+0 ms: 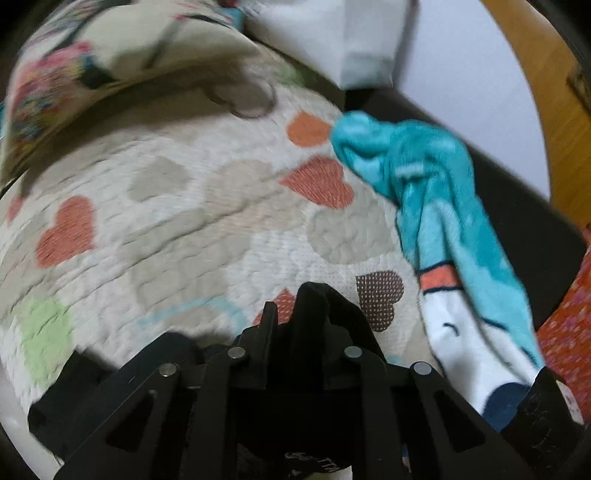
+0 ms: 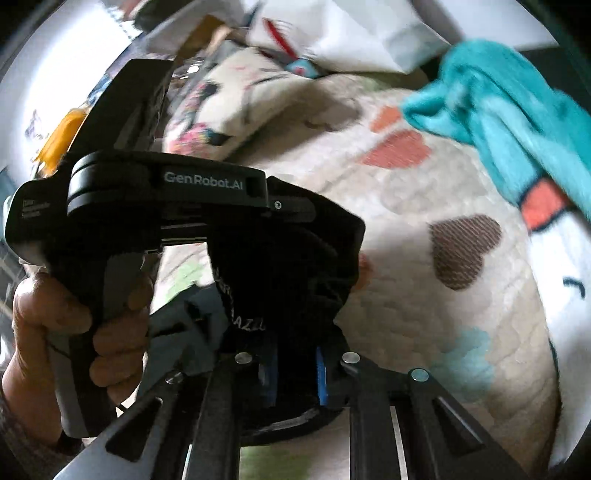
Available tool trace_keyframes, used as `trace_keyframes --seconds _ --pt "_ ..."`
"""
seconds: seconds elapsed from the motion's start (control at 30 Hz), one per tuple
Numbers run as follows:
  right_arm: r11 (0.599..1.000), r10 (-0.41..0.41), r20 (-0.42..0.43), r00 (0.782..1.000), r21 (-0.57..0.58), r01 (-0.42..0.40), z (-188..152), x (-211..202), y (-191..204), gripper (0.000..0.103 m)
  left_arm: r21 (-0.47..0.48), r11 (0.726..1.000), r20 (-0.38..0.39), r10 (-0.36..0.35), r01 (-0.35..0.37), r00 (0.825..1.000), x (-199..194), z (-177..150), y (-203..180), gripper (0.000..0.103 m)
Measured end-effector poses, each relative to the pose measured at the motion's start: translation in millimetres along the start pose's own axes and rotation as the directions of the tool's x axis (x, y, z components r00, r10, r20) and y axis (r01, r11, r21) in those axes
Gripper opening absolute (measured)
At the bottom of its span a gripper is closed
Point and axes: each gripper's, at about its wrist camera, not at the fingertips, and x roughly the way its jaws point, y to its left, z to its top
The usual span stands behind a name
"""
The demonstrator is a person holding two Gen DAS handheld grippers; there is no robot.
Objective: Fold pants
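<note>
The black pants (image 1: 321, 306) are bunched between my left gripper's (image 1: 295, 317) shut jaws, held above a heart-patterned quilt (image 1: 192, 221). In the right wrist view the same black pants (image 2: 280, 280) with white lettering hang between my right gripper's (image 2: 295, 365) shut jaws with blue pads (image 2: 320, 373). The left gripper's body (image 2: 166, 192), marked GenRobot.AI, is right in front of the right one, held by a hand (image 2: 66, 325). Both grippers hold the pants close together.
A teal, white and orange blanket (image 1: 443, 206) lies along the quilt's right edge and also shows in the right wrist view (image 2: 517, 122). A patterned pillow (image 1: 92, 66) sits at the back left. White cloth (image 1: 332, 33) lies behind. A wooden frame (image 1: 546, 110) stands at right.
</note>
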Motion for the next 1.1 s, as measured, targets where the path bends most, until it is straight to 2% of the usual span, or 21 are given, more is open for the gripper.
trace_keyframes --seconds 0.17,0.37,0.5,0.67,0.77,0.87,0.97,1.0,1.03,1.1 --pt "0.984 0.048 -0.006 0.999 -0.174 -0.049 -2 -8 55 0.016 -0.143 0.986 0.095 -0.074 0.087 0.993 -48 -18 41 0.018" --pt "0.947 0.079 -0.071 0.994 -0.306 -0.097 -11 9 105 0.016 -0.295 0.943 0.192 -0.1 0.154 0.976 -88 -64 104 0.018" --pt "0.902 0.078 -0.118 0.99 -0.415 -0.12 -30 24 141 0.016 -0.408 0.882 0.251 -0.14 0.236 0.958 -101 -92 149 0.018" --pt "0.824 0.033 -0.141 0.989 -0.556 -0.106 -57 41 175 0.016 -0.493 0.823 0.282 -0.154 0.281 0.947 -102 -117 183 0.02" --pt "0.773 0.0 -0.135 0.991 -0.629 -0.086 -71 49 189 0.017 -0.546 0.783 0.295 -0.155 0.3 0.943 -99 -131 201 0.023" --pt "0.708 -0.034 -0.1 0.994 -0.704 -0.047 -89 55 203 0.019 -0.614 0.725 0.305 -0.149 0.314 0.941 -97 -143 219 0.03" --pt "0.641 -0.064 -0.091 0.994 -0.767 -0.029 -107 62 214 0.029 -0.668 0.68 0.308 -0.117 0.302 0.944 -104 -155 237 0.032" --pt "0.624 -0.06 -0.116 0.991 -0.78 -0.053 -115 65 216 0.046 -0.693 0.653 0.304 -0.118 0.305 0.945 -106 -160 245 0.032" --pt "0.615 -0.057 -0.129 0.99 -0.786 -0.067 -121 66 219 0.062 -0.704 0.639 0.308 -0.118 0.31 0.944 -109 -163 249 0.032" --pt "0.593 -0.054 -0.131 0.99 -0.802 -0.073 -132 67 224 0.072 -0.724 0.622 0.311 -0.09 0.298 0.946 -119 -168 257 0.032"
